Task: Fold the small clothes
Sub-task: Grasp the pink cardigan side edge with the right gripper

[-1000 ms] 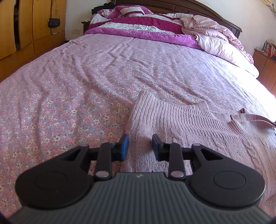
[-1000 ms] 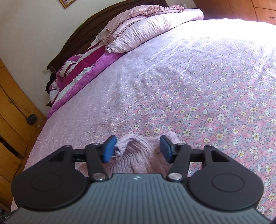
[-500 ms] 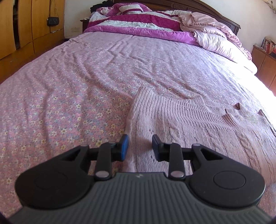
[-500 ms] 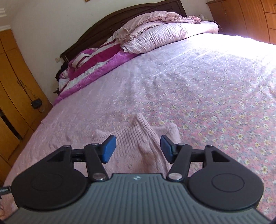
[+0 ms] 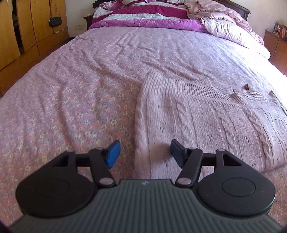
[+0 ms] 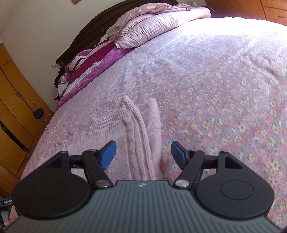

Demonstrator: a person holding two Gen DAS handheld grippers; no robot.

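Your pink cable-knit sweater [image 5: 206, 114] lies on the floral bedsheet [image 5: 71, 107] at the near part of the bed, well apart from the folded quilt [image 5: 143, 16] and the pillows [image 6: 148, 26] at the headboard end. In the left wrist view its body lies spread and fairly flat, with the ribbed hem toward the headboard and one straight side edge running down toward your left gripper [image 5: 144, 154].

Your left gripper's jaws have just been opening and now stand moderately wide. The sweater's side edge lies below the gap, but neither pad presses on it, so nothing is held. Your right gripper [image 6: 143, 154] has also just been opening and is wide. A narrow raised ridge of knit at the sweater's other side runs under the gap, and the pads are clear of that too.

Assessment of progress: the garment looks laid out and released, with the right side apparently turned in over the body in one lengthwise fold, though the view does not settle whether that ridge is a clean fold or a bunch. A few small peaks of cloth stand up near the hem. The left side appears unfolded. I judge the task at an early to middle stage. Remaining, in my judgement: bring in the left side, flatten the ridge, then fold the length across into a compact packet.
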